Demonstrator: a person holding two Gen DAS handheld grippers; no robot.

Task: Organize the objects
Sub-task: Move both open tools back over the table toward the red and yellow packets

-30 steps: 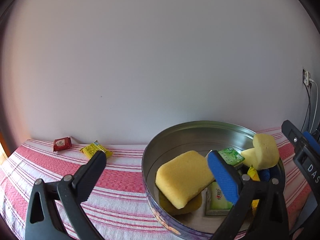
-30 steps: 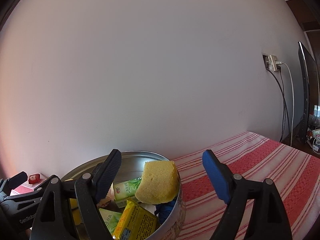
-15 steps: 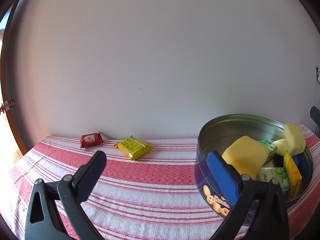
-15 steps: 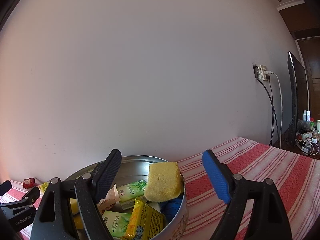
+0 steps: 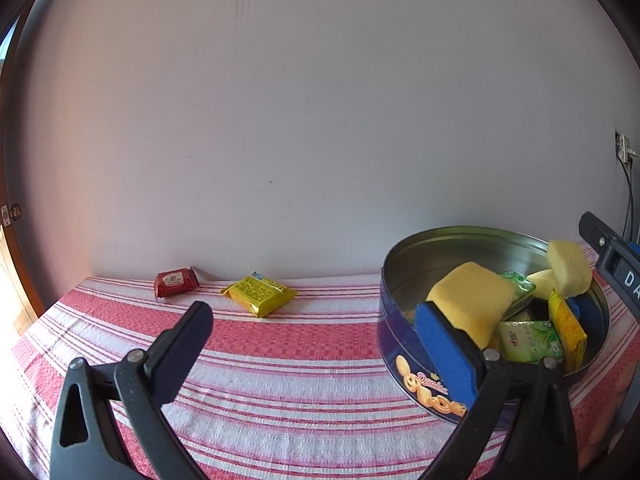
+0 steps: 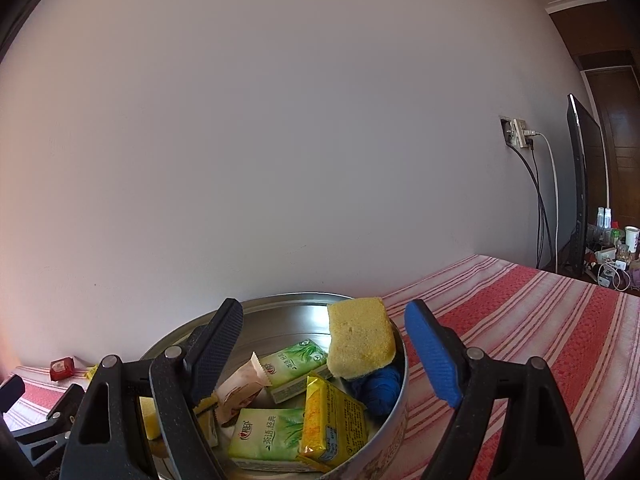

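Both hand-held grippers, left (image 5: 312, 344) and right (image 6: 324, 344), gape empty beside the tin's rim (image 5: 460, 232), striped cloth (image 5: 280, 344) bare leftward.

Shiny metal tin (image 5: 404, 344), woven striped tablecloth (image 5: 280, 364)

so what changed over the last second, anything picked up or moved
Nothing was picked up or let go. The left claw swung away from over the tin toward the red packet and yellow packet on the striped cloth. The right claw shifted so the tin sits more centred ahead of it. Both claws stayed open and empty; the tin's sponges and packets lie as before.
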